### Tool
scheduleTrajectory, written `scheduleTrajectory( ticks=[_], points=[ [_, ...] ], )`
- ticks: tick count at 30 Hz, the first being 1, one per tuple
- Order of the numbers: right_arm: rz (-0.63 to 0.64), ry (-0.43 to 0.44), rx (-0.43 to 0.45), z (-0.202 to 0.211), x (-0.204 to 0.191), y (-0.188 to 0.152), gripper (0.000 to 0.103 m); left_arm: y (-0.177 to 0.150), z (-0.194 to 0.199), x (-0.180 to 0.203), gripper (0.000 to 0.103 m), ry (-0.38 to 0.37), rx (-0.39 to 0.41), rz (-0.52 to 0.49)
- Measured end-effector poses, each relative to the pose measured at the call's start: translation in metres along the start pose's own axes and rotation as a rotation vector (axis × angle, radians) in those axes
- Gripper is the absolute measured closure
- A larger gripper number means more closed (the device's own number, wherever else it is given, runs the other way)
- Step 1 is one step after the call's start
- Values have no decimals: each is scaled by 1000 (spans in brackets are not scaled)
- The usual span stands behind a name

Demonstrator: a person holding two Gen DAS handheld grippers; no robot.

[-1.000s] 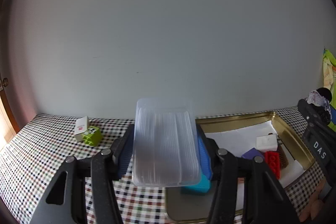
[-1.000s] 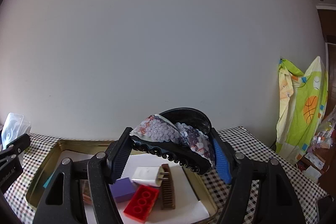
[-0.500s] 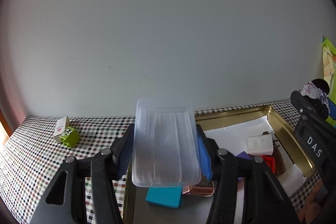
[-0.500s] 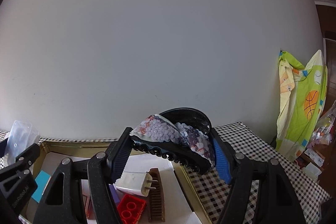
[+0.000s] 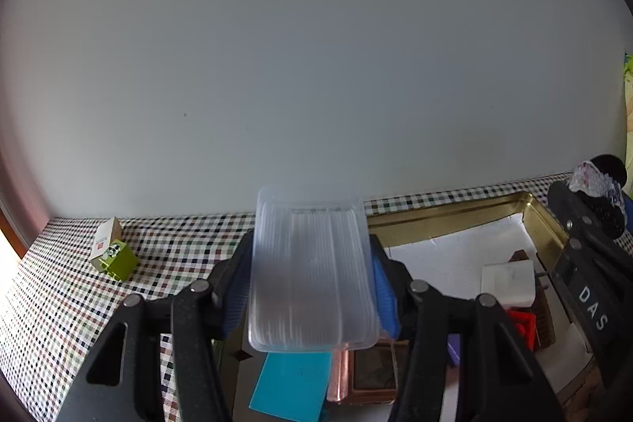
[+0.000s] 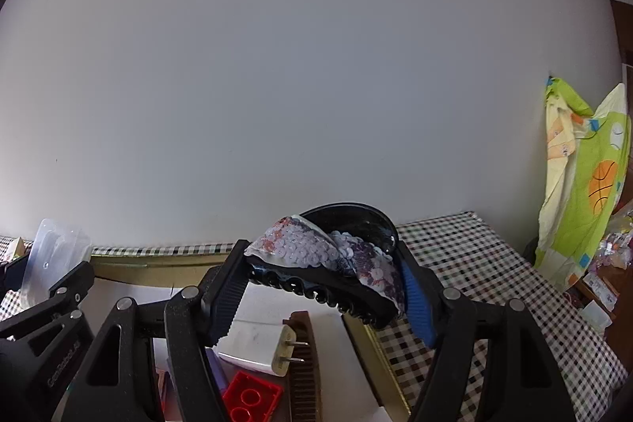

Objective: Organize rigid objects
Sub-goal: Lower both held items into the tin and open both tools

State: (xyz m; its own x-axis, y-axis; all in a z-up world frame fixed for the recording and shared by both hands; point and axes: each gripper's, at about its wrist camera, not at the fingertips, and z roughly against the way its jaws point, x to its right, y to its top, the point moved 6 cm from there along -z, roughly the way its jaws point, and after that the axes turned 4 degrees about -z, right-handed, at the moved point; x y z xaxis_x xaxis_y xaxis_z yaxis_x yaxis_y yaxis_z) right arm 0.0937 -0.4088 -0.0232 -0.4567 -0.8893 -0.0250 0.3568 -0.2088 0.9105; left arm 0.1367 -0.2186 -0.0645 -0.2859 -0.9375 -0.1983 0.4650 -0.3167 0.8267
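Note:
My left gripper (image 5: 312, 283) is shut on a clear ribbed plastic box (image 5: 312, 267) and holds it above the left end of a gold tray (image 5: 447, 214). My right gripper (image 6: 322, 287) is shut on a black hair claw clip with a sequin bow (image 6: 324, 263), held above the tray's right part (image 6: 379, 362). In the tray lie a white plug charger (image 6: 261, 347), a red brick (image 6: 249, 398), a brown comb (image 6: 304, 366), a teal card (image 5: 292, 386) and a copper-edged case (image 5: 368, 370). The right gripper shows at the right edge of the left view (image 5: 593, 224).
A checked cloth (image 5: 59, 303) covers the table. A green brick (image 5: 118, 260) and a small white box (image 5: 105, 236) sit at the far left near the wall. A bright patterned cloth (image 6: 585, 176) hangs at the right, with clutter below it.
Both grippers have moved left and lower over the tray with their objects still held. The green brick now sits further right in the left view.

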Motion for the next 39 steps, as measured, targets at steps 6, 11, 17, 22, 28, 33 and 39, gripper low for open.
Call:
scheduleTrajectory(
  ticks=[6,11,17,22,28,33,39],
  points=[
    [1,28,-64,-9,-3,-4,31,-2,-10,6,49,8,-48,-19],
    [19,86,-128,-17,-14,-11,31,-6,-20,9,49,10,-115,-41],
    [-7,121,-180,-23,-17,-18,26,-5,-21,4,8,32,-125,-22],
    [-62,145,-160,-20,-10,-18,21,-5,-9,-6,1,-24,-76,27],
    [-76,148,-80,-6,-11,-15,19,-3,15,-22,0,-57,14,85],
    [-92,136,0,12,-7,-9,19,-8,30,-33,0,19,76,60],
    [-111,107,107,34,-4,-8,19,-28,34,-64,0,131,102,107]
  ],
)
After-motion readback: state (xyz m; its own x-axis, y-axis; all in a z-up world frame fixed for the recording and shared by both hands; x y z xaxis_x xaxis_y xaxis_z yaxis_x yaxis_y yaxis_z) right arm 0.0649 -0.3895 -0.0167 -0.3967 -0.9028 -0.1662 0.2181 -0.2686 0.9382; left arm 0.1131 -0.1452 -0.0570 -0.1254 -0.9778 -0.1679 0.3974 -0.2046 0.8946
